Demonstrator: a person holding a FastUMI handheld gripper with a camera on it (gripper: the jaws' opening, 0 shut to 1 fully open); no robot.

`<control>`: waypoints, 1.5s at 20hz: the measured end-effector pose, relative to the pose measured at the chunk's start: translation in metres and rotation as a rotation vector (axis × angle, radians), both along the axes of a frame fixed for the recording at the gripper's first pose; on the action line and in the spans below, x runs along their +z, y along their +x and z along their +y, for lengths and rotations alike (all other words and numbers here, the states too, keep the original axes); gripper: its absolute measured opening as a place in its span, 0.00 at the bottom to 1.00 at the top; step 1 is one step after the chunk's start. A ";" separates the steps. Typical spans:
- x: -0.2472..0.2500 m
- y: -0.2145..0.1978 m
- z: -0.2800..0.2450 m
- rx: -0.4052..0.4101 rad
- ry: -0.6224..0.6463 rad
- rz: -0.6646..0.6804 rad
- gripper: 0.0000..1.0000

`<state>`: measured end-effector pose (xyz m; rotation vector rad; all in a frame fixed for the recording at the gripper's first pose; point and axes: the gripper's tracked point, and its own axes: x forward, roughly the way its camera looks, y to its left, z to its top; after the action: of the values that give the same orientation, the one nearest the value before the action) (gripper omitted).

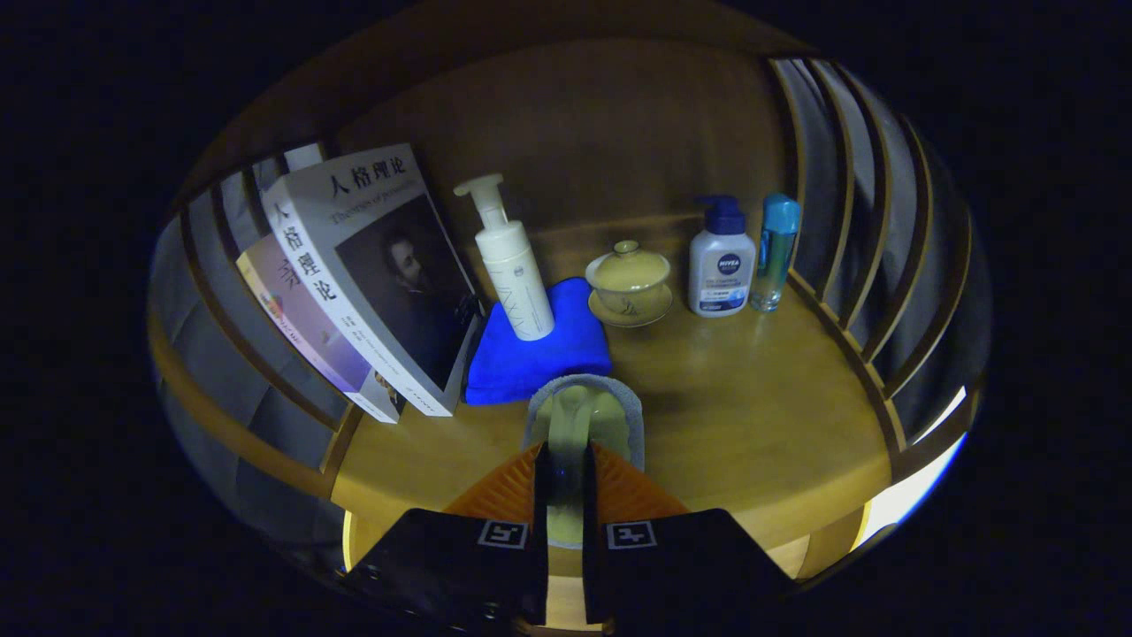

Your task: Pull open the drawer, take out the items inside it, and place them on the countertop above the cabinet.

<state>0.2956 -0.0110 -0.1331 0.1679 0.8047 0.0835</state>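
gripper [566,460] fingers nearly closed, seemingly pinching something thin between them.

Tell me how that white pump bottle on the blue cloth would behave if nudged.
The white pump bottle is tall, narrow and stands on the soft blue cloth, so it would probably tip easily. Its smooth plastic likely slips. The jaws hold a pale item.

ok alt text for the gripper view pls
The gripper is shut on a pale sponge over the countertop. Beyond it lie a blue cloth under a pump bottle, leaning books, a lidded cup and two bottles.
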 end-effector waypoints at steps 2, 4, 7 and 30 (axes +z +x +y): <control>-0.007 0.005 -0.007 -0.008 -0.040 0.025 0.18; -0.009 0.008 -0.006 0.002 -0.061 0.027 0.18; -0.010 0.008 -0.006 -0.006 -0.055 0.048 0.18; 0.034 -0.024 0.018 0.018 -0.084 -0.217 0.98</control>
<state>0.2718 0.0070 -0.0990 0.0712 0.5925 0.0829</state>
